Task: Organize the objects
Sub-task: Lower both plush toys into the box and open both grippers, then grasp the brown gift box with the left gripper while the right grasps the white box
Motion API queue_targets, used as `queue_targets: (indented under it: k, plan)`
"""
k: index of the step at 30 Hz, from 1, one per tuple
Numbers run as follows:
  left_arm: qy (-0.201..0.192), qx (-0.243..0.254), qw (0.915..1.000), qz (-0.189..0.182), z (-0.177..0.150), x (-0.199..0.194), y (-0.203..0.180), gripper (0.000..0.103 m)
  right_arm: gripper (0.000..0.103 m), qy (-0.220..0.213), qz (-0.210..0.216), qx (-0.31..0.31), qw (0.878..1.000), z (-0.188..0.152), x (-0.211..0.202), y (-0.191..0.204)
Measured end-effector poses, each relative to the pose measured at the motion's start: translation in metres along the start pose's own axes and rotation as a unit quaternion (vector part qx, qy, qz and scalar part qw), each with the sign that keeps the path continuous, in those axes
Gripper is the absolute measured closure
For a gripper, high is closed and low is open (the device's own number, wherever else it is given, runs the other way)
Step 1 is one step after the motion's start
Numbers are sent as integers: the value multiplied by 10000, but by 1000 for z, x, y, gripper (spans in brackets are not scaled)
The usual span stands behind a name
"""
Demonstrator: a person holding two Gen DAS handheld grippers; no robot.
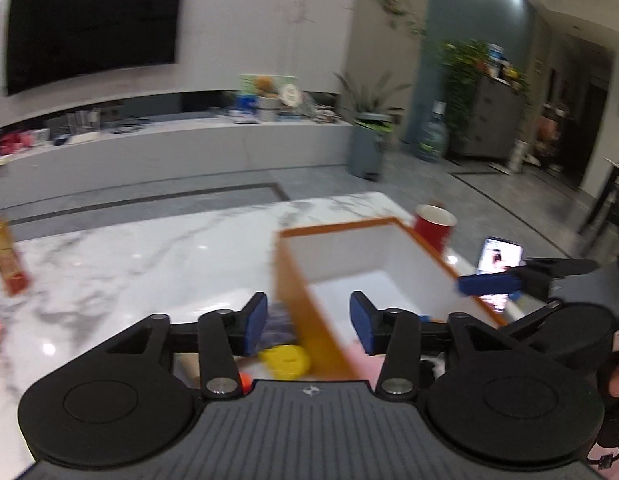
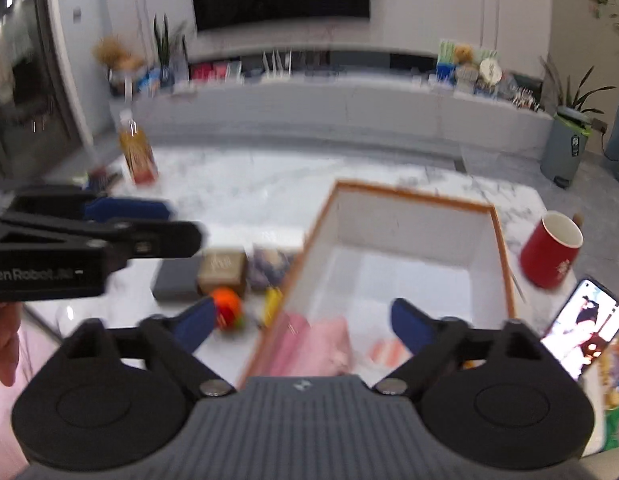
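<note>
A white box with an orange rim (image 1: 389,248) (image 2: 409,232) stands on the marble table, with a pink item (image 2: 309,344) lying inside it. My left gripper (image 1: 308,312) hovers open over the box's left wall, its pads clear of the wall. My right gripper (image 2: 303,314) is wide open above the box's near side, nothing between its fingers. Left of the box lie an orange ball (image 2: 227,308), a yellow object (image 1: 285,360), a small brown box (image 2: 221,270), a dark grey box (image 2: 175,280) and a purplish bundle (image 2: 269,266).
A red cup (image 2: 551,252) and a lit phone (image 2: 585,328) sit right of the box. A drink bottle (image 2: 137,152) stands at the table's far left. A colourful packet (image 2: 613,384) lies at the near right. Beyond the table are grey floor and a TV bench.
</note>
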State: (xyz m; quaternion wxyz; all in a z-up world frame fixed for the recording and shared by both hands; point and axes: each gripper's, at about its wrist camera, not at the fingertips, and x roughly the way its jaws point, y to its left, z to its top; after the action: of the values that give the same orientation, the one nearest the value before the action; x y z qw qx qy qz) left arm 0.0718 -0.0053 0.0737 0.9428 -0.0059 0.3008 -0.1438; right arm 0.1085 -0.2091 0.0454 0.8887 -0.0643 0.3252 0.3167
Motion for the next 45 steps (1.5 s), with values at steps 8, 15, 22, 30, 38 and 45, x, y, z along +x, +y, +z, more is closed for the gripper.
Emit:
queue_targets:
  k: [8, 15, 22, 30, 38, 45]
  plan:
    - [257, 110, 9987, 429, -15, -9, 57, 28, 4, 72, 394, 16, 9992, 20, 33, 36]
    - [771, -559, 9943, 486, -37, 25, 105, 25, 33, 758, 782, -258, 9937, 28, 80, 64]
    - [1049, -1426, 9832, 438, -58, 64, 158, 21, 48, 1270, 703, -605, 9875, 27, 138, 83]
    - [1252, -483, 9909, -99, -56, 100, 159, 21, 49, 1857, 579, -1675, 9665, 43, 196, 85]
    - [1293, 512, 9888, -537, -38, 133, 144, 19, 49, 2363, 583, -3111, 9187, 56, 236, 80]
    - [1595, 1463, 9691, -1179, -32, 155, 131, 19, 49, 2619, 918, -3667, 8880, 72, 264, 78]
